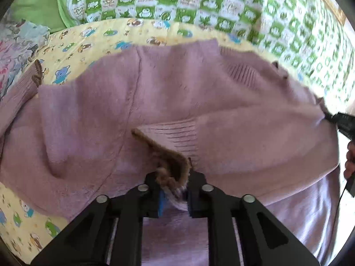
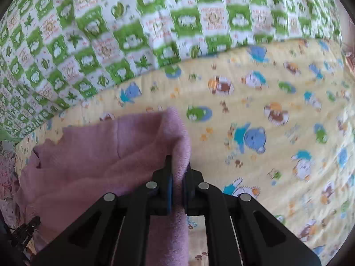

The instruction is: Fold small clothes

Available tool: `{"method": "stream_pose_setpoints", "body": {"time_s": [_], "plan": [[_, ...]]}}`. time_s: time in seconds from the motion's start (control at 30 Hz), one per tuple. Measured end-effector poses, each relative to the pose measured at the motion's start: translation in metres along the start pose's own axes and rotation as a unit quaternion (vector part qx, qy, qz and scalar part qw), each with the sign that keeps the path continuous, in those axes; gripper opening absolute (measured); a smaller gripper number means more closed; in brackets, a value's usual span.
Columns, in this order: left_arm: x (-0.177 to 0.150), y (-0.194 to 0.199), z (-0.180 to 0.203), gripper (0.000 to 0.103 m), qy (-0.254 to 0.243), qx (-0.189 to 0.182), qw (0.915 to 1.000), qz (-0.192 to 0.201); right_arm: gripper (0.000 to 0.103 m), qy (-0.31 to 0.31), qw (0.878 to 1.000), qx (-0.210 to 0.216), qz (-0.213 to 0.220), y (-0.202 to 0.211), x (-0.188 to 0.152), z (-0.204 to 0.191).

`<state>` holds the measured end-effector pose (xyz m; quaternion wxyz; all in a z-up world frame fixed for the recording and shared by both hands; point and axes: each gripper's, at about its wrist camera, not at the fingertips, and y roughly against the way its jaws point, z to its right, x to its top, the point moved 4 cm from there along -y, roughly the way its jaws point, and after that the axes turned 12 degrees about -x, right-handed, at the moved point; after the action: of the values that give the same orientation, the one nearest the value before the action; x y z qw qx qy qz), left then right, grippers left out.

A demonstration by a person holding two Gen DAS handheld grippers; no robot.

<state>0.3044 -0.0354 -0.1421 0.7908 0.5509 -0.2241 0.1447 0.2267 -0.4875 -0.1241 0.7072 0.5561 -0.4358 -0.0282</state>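
A small mauve knitted sweater (image 1: 168, 93) with brown fuzzy trim (image 1: 166, 153) lies spread on a yellow cartoon-print sheet (image 1: 93, 35). My left gripper (image 1: 174, 184) is shut on the sweater's brown-trimmed edge, which bunches up between the pads. In the right wrist view the same sweater (image 2: 99, 155) trails to the left, and my right gripper (image 2: 177, 181) is shut on a fold of its mauve edge. The right gripper (image 1: 341, 122) also shows at the right rim of the left wrist view, pinching the sweater's far side.
A green-and-white checked quilt (image 2: 133, 26) lies bunched along the far side of the sheet. A floral fabric (image 1: 15, 51) sits at the far left. Bare yellow sheet (image 2: 277, 122) stretches to the right of the sweater. A hand (image 1: 350, 159) holds the right gripper.
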Motion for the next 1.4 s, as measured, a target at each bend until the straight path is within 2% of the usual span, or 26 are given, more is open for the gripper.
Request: {"method": "stream_pose_setpoints", "body": {"time_s": [0.07,0.1,0.2,0.27,0.37,0.5,0.6,0.63,0.77,0.83,0.9,1.0,1.07,1.13,1.2,1.23,1.33,1.4], "plan": [[-0.001,0.008,-0.005,0.028,-0.002,0.006,1.0000,0.003,0.022,-0.004,1.000,-0.011,0.006,0.011,-0.001,0.004],[-0.001,0.014,-0.009,0.034,-0.002,0.017,0.9998,0.007,0.023,-0.003,1.000,-0.019,0.010,0.016,-0.001,0.005],[-0.003,0.033,-0.023,0.034,0.014,0.034,0.9991,0.022,0.027,-0.003,0.999,-0.013,0.036,0.046,-0.004,0.004],[-0.008,0.044,-0.033,0.034,0.032,0.031,0.9987,0.024,0.037,-0.006,0.999,0.009,0.043,0.061,-0.010,-0.002],[-0.013,0.060,-0.046,0.038,0.049,0.035,0.9977,0.033,0.044,0.001,0.997,0.060,0.050,0.087,-0.025,-0.020],[-0.023,0.090,-0.075,0.057,0.074,0.056,0.9945,0.047,0.045,0.038,0.990,0.137,0.020,0.103,-0.055,-0.072],[-0.027,0.111,-0.105,0.067,0.096,0.100,0.9885,0.060,0.045,0.058,0.984,0.169,0.009,0.111,-0.074,-0.108],[-0.024,0.116,-0.116,0.068,0.095,0.125,0.9856,0.062,0.045,0.058,0.982,0.181,0.002,0.114,-0.080,-0.117],[0.007,0.122,-0.153,0.073,0.062,0.225,0.9707,0.058,0.045,0.057,0.974,0.217,-0.029,0.120,-0.098,-0.141],[0.031,0.119,-0.171,0.079,0.039,0.272,0.9596,0.061,0.045,0.063,0.973,0.222,-0.031,0.126,-0.105,-0.145],[0.055,0.106,-0.192,0.079,0.024,0.310,0.9495,0.045,0.045,0.067,0.972,0.223,-0.033,0.130,-0.110,-0.142],[0.068,0.087,-0.218,0.079,0.024,0.330,0.9437,0.009,0.045,0.069,0.973,0.217,-0.039,0.130,-0.115,-0.134],[0.071,0.076,-0.225,0.066,0.025,0.320,0.9469,-0.009,0.045,0.063,0.975,0.209,-0.044,0.127,-0.117,-0.123],[0.071,0.070,-0.228,0.016,0.034,0.282,0.9586,-0.022,0.045,0.053,0.976,0.204,-0.048,0.123,-0.115,-0.113],[0.072,0.072,-0.228,0.012,0.049,0.253,0.9660,-0.017,0.045,0.040,0.978,0.197,-0.047,0.120,-0.114,-0.102],[0.072,0.076,-0.227,0.005,0.056,0.239,0.9694,-0.007,0.045,0.034,0.979,0.196,-0.047,0.119,-0.113,-0.098],[0.075,0.092,-0.215,0.002,0.079,0.158,0.9837,0.032,0.045,0.017,0.978,0.203,-0.039,0.120,-0.111,-0.088],[0.079,0.108,-0.194,0.001,0.086,0.113,0.9882,0.059,0.045,0.013,0.978,0.205,-0.033,0.122,-0.112,-0.085]]}}
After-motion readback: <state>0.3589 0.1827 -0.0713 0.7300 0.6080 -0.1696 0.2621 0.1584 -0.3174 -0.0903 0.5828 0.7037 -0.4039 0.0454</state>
